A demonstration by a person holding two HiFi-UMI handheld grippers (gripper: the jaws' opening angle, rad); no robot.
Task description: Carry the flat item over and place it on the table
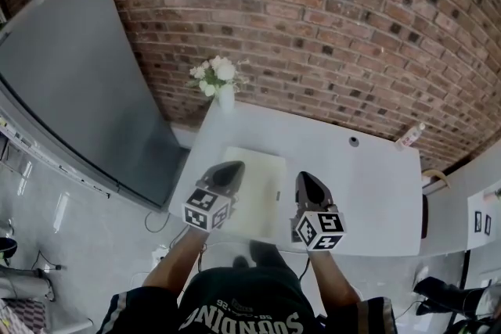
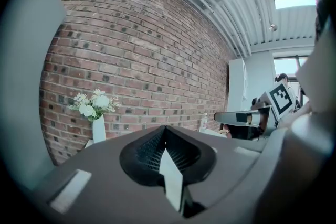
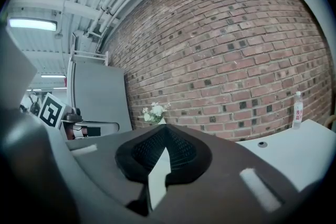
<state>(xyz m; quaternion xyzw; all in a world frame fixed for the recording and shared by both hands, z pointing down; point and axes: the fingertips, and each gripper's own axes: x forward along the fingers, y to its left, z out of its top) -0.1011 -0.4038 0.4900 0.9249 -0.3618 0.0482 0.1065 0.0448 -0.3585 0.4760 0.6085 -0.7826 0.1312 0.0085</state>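
Both were pressed shut on the flat item [image 1: 254, 195], a pale board: left hand-held gripper [image 1: 229, 170] pinching its left edge, right hand-held gripper [image 1: 308, 181] at its right side. The board sat between them over the near part of the white bench [image 1: 368, 184], flower vase [image 1: 223, 86] at the far edge; couldn't tell if it was resting yet

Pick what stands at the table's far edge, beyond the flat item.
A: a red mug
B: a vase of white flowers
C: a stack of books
B: in the head view a vase of white flowers stands at the far edge of the table, against the brick wall and beyond the flat item.
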